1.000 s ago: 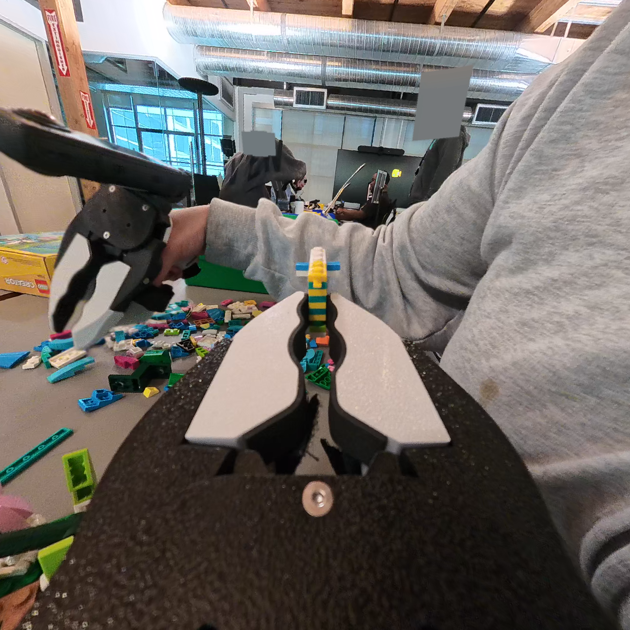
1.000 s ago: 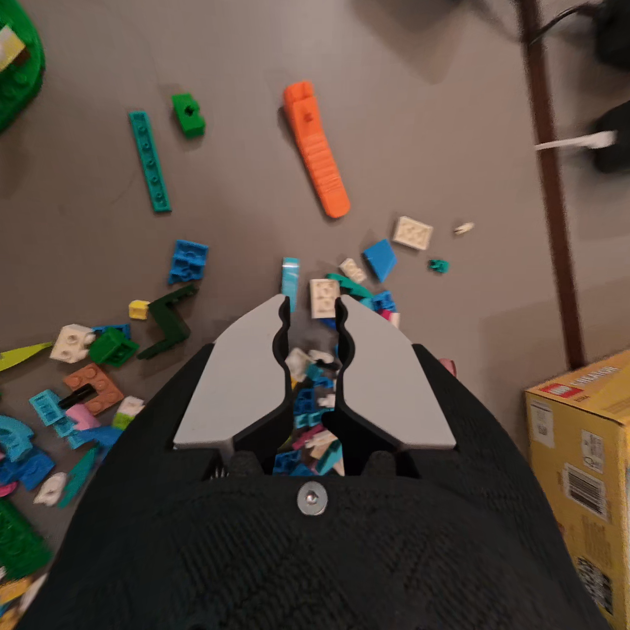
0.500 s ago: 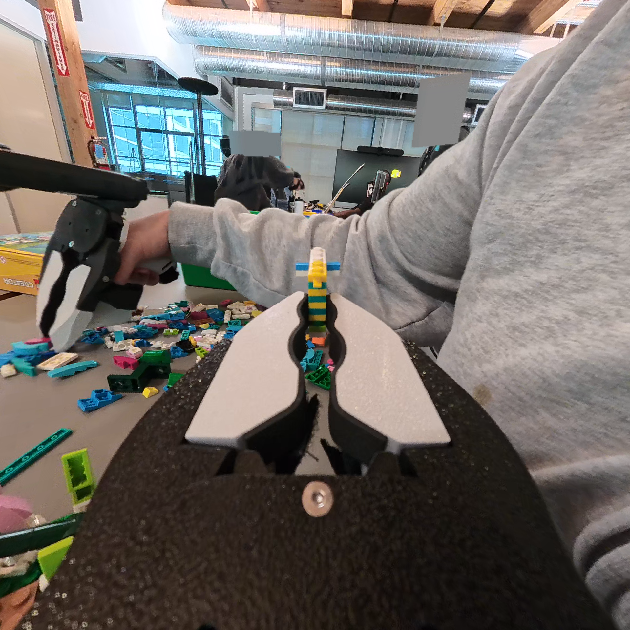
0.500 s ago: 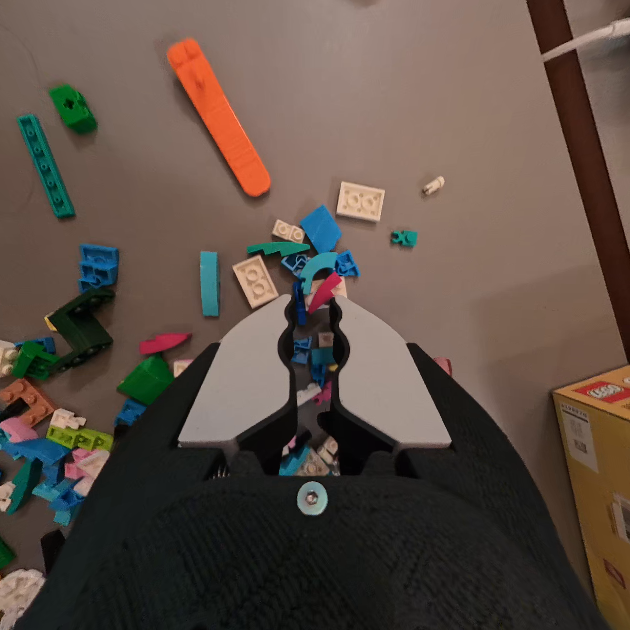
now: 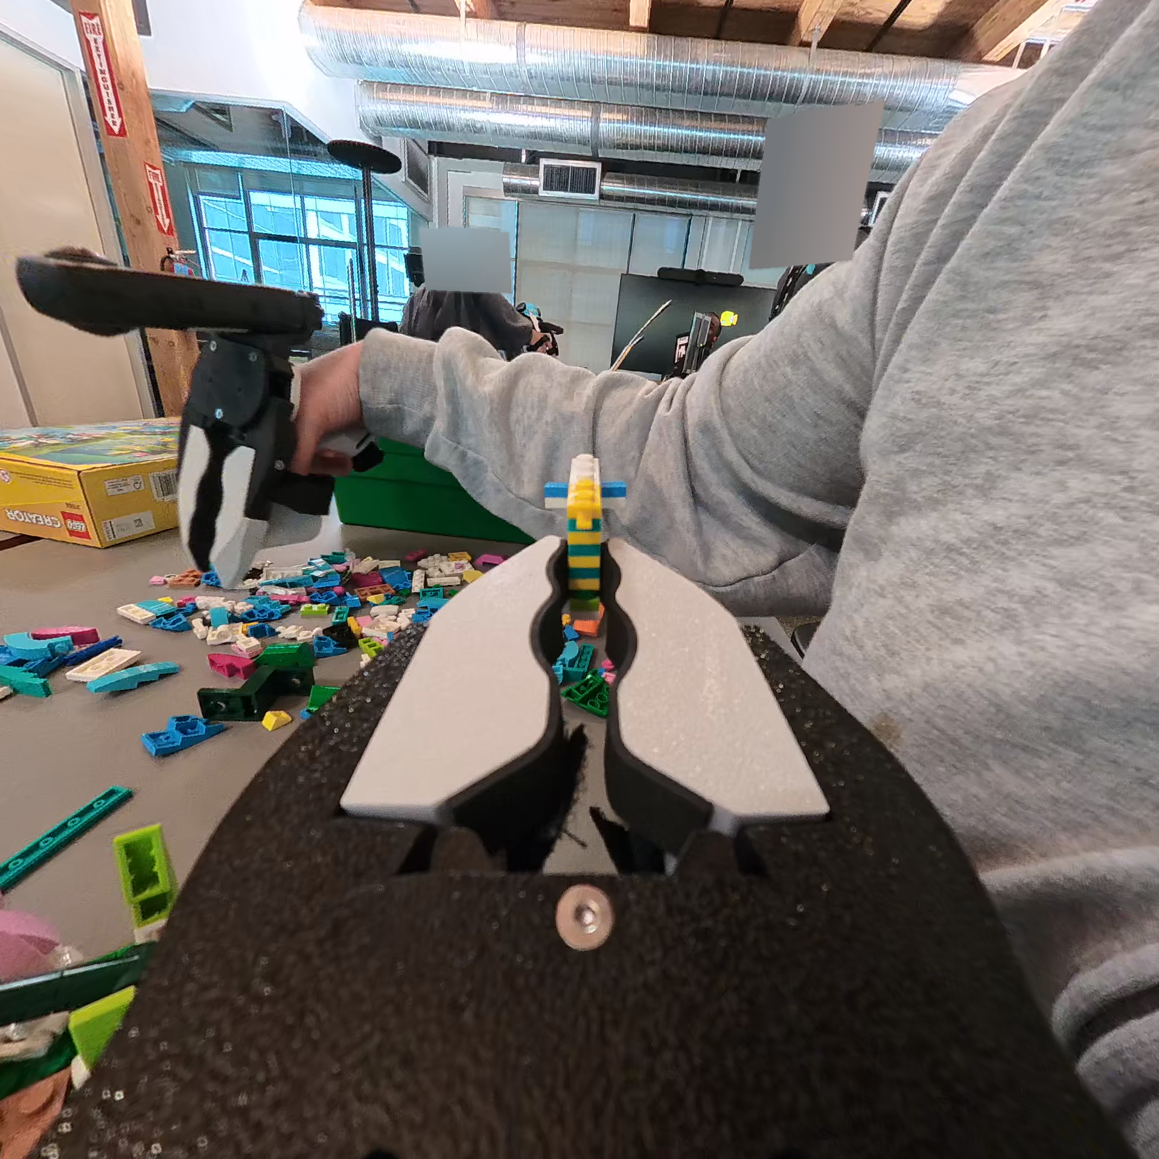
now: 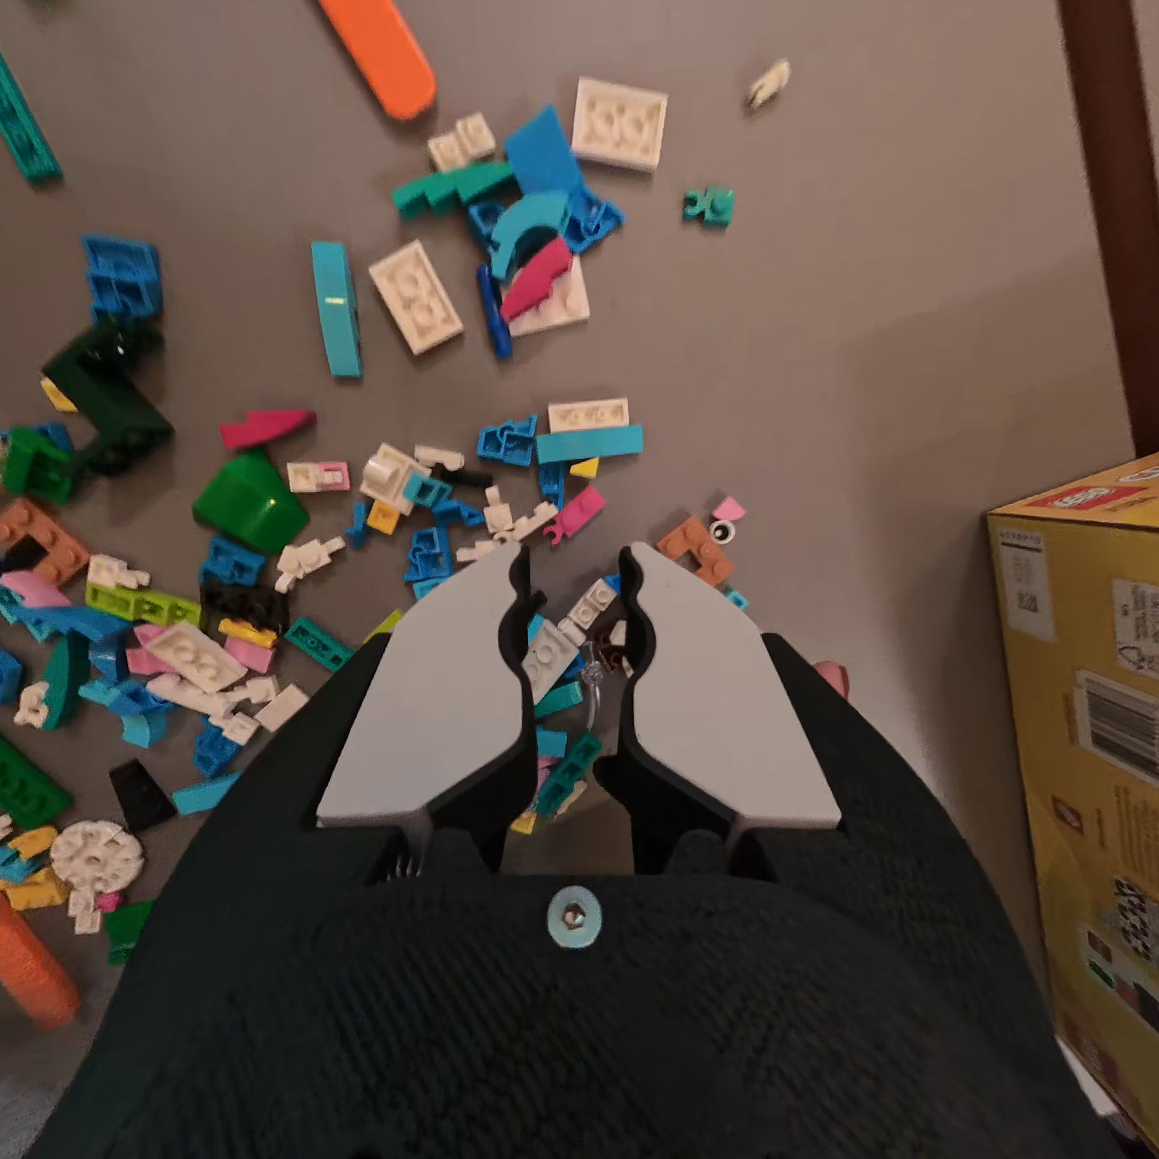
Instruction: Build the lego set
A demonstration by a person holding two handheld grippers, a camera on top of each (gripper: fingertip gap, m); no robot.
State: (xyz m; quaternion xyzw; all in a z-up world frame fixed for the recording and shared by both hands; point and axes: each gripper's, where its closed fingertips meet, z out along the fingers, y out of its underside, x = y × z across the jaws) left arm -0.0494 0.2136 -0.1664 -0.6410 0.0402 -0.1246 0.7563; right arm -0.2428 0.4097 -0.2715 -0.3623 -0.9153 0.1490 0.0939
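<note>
1. Since a moment ago the right gripper (image 6: 574, 558) has slid along the pile toward the yellow box (image 6: 1079, 721), so the orange tool (image 6: 382, 56) is now almost out the top of its view; the left one hasn't budged.
2. Left gripper (image 5: 584, 552) is pinching a striped yellow-and-teal brick tower (image 5: 584, 533), pads tight on both sides, tower upright with a blue-and-white crosspiece near the top.
3. Right gripper is spread, nothing in it, tips low over loose bricks (image 6: 439, 502) on the grey desk (image 6: 846, 313). White plates (image 6: 564, 633) lie under the gap; a brown plate (image 6: 696, 552) is just beside its right finger.
4. Further out: a green bin (image 5: 407, 495) behind the sleeve (image 5: 627, 439), and a teal strip (image 5: 63, 834) lying apart from the pile.
</note>
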